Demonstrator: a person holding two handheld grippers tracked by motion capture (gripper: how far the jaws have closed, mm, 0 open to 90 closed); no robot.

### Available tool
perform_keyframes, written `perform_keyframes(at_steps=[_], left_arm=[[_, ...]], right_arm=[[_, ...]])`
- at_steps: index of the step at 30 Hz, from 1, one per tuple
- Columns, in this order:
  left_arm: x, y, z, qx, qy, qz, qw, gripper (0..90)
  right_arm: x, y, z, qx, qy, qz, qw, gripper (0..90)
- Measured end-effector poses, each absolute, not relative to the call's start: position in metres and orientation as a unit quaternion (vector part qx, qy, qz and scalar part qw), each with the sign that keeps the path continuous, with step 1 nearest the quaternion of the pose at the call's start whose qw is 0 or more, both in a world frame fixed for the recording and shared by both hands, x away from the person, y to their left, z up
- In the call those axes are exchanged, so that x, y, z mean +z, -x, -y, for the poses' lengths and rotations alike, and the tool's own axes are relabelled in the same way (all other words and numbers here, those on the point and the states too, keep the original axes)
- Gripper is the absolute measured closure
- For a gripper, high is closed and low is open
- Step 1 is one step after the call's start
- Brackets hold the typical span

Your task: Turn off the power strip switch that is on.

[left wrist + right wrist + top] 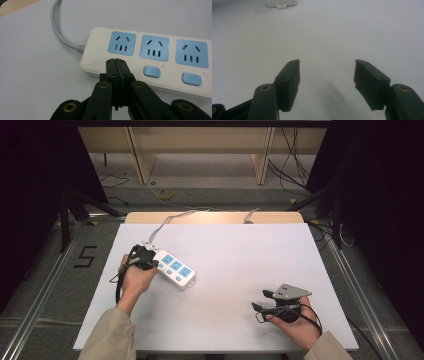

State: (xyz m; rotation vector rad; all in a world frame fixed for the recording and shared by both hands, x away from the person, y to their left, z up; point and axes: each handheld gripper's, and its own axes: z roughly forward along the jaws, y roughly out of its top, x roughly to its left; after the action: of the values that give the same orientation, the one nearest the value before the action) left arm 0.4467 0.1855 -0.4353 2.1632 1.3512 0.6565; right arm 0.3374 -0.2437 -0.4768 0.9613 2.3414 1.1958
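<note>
Left hand-held gripper: jaws closed together, empty, tips on the white power strip left of centre on the table, at its cord end where a switch would sit. Risk: an off-centre press skids the light strip (nothing braces it). Right hand-held gripper, lower right: open, empty. No legible brand; a "5" marks the floor at left.

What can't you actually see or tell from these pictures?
- Left gripper view: the left gripper, shut, covers the first switch of the power strip; contact unclear.
- Same view: the strip's far end is cut by the right edge.
- High view: the cord runs off the table; plug unseen.
</note>
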Motion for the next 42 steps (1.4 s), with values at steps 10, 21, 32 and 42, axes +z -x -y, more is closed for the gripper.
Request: perform_keyframes(at_steps=[10,21,32,42], left_arm=[[-0.434,-0.454,-0.183,0.238,-0.801,-0.494,0.242,89.7],[-0.432,-0.459,-0.182,0.237,-0.805,-0.491,0.234,89.7],[-0.431,-0.466,-0.178,0.232,-0.808,-0.491,0.229,89.8],[-0.435,-0.471,-0.177,0.223,-0.811,-0.494,0.221,89.8]], right_arm=[[-0.477,-0.337,0.244,0.42,-0.338,-0.825,0.169,38.5],[-0.477,-0.337,0.243,0.421,-0.338,-0.825,0.17,38.5],[-0.477,-0.338,0.243,0.421,-0.338,-0.825,0.17,38.6],[-0.477,-0.338,0.244,0.42,-0.338,-0.825,0.169,38.5]])
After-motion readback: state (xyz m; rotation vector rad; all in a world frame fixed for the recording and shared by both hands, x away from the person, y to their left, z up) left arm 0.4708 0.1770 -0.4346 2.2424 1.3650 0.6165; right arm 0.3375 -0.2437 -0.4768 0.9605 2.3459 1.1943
